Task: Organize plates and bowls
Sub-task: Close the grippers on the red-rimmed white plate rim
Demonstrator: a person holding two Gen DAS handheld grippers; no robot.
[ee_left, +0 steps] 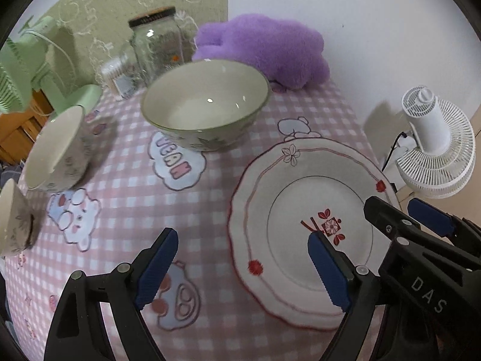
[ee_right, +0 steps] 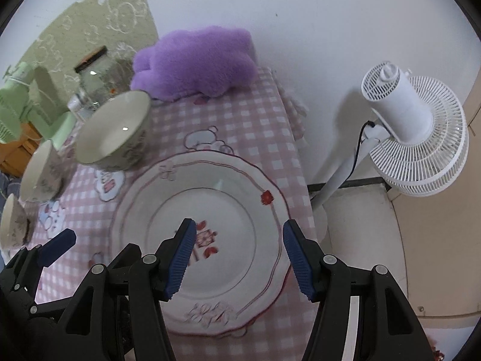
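Observation:
A white plate (ee_left: 300,198) with red trim and a red flower motif lies on the pink checked tablecloth, also in the right wrist view as the plate (ee_right: 210,204). My left gripper (ee_left: 243,267) hangs open above the plate's left rim, one pad over the plate and one over the cloth. My right gripper (ee_right: 240,255) is open above the plate's right half, holding nothing; it shows in the left wrist view as the right gripper (ee_left: 396,207). A large green-rimmed bowl (ee_left: 207,102) stands behind the plate. Two small bowls (ee_left: 57,150) (ee_left: 12,219) stand at the left.
A purple plush toy (ee_left: 264,48) and a glass jar (ee_left: 156,45) stand at the back of the table. A green fan (ee_left: 27,69) is at the back left. A white fan (ee_right: 415,132) stands on the floor just past the table's right edge.

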